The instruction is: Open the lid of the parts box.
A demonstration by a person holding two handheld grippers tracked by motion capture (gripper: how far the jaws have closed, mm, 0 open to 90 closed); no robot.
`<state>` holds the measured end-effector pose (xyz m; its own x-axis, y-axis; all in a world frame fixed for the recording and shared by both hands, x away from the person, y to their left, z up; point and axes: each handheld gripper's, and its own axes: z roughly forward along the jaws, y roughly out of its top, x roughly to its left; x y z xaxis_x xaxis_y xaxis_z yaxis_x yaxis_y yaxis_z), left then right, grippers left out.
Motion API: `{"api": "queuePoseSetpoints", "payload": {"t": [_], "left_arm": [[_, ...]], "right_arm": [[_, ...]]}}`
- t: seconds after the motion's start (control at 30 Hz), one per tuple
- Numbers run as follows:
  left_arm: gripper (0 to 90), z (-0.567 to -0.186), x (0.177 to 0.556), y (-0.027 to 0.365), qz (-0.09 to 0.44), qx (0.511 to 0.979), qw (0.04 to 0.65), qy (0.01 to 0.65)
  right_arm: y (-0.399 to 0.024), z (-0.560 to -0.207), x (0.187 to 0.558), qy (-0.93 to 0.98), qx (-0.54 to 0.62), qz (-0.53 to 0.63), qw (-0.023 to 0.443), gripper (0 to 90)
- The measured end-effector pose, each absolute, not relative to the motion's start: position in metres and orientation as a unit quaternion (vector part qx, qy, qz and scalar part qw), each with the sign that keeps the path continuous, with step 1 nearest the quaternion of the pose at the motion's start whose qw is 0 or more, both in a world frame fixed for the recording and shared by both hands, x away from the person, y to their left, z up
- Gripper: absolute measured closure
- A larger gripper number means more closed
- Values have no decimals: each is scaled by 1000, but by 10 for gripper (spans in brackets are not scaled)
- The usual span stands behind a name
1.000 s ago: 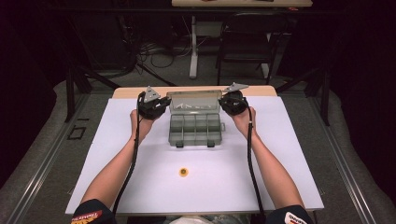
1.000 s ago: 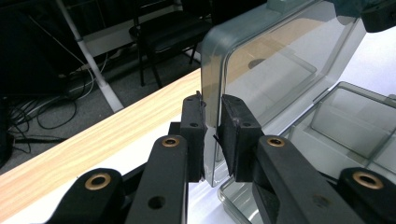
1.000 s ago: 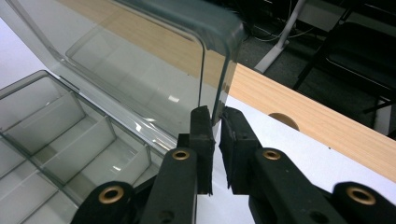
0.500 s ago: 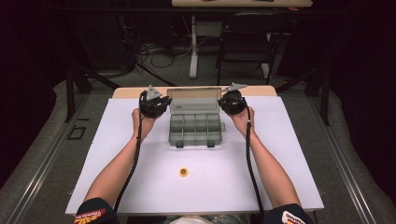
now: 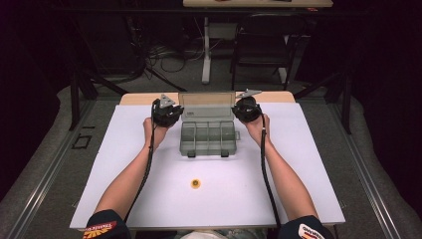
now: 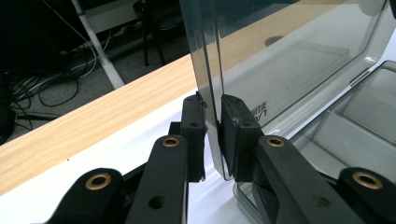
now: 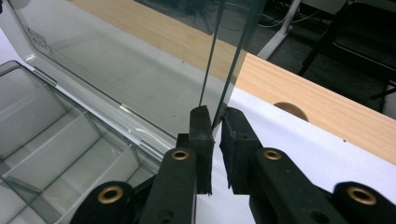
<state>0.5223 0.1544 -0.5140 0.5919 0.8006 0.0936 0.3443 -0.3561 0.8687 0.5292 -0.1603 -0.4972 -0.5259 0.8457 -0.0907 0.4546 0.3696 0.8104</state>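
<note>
A: Where is the organizer box (image 5: pixel 207 137) sitting right now?

B: It's lying at the far middle of the white table (image 5: pixel 308 169), with its clear lid (image 5: pixel 206 104) standing roughly upright behind the compartments. The small yellow piece (image 5: pixel 195 183) is resting well apart from it, nearer the person.

A: And the two grippers?

B: The left gripper (image 6: pixel 212 123) is pinching the lid's left side edge between its pads; the right gripper (image 7: pixel 215 126) is pinching the right side edge the same way. Both pairs of jaws are nearly pressed together, with only the thin plastic wall between them.

A: So which step is this?

B: I'm judging it as swinging the lid on its hinge. Whether it's going open or closed is hard to tell from here.

A: What is the next move asking for?

B: Both hands turning together about the hinge line, evenly, so the lid isn't twisting and the base isn't sliding.
</note>
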Motion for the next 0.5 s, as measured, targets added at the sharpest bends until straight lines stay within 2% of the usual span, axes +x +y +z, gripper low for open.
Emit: {"api": "queuePoseSetpoints", "payload": {"t": [0.5], "left_arm": [[798, -525, 527, 152, 258, 783, 423, 377]], "right_arm": [[-160, -503, 533, 788, 418, 375, 254, 829]]}}
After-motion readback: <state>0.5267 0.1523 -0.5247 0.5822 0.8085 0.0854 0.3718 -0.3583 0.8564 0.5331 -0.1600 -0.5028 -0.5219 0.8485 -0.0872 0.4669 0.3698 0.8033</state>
